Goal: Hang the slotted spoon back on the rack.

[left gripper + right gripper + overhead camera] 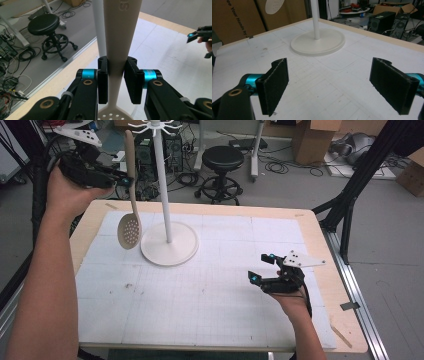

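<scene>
1. the left gripper (125,181) is clenched on the handle of the slotted spoon (130,195), which hangs bowl-down in the air, clear of the worktop (200,285).
2. the spoon is just beside the pole of the white hook stand (165,195), its handle top below the hooks.
3. the right gripper (262,267) rests low over the worktop, well apart from the stand, its jaws spread wide with nothing between them.
4. judged from this: the pick-up and lift are done; raising the handle to a hook and hanging it there is left.
</scene>
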Available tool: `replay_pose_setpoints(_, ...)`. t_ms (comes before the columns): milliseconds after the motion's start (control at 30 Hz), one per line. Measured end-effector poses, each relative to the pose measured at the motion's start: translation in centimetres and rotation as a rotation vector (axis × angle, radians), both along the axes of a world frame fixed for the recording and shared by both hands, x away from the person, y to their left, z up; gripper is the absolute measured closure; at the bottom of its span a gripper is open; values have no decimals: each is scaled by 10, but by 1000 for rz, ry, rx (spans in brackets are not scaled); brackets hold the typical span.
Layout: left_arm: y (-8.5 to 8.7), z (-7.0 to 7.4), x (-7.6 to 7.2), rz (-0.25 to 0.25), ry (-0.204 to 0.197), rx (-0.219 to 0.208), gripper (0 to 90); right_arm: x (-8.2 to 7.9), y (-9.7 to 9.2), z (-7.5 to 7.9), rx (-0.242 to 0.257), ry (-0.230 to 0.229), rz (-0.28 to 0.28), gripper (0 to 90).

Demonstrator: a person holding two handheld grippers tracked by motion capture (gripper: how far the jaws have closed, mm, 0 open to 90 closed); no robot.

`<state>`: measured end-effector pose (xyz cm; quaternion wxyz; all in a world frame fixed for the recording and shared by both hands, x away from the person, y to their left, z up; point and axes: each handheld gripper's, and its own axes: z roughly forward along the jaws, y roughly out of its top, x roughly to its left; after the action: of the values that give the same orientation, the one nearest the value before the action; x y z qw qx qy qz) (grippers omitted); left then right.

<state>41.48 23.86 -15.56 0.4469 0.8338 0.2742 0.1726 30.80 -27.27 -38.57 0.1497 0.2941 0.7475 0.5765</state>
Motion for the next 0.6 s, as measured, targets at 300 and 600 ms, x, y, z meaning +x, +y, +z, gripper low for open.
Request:
replay_pose_setpoints(300,3,1,8,37,13,2,742,1,-1,0,7,-5,-1,147)
replay_pose_setpoints(600,-1,4,11,31,16,19,742,2,-2,-1,6,-3,-6,148)
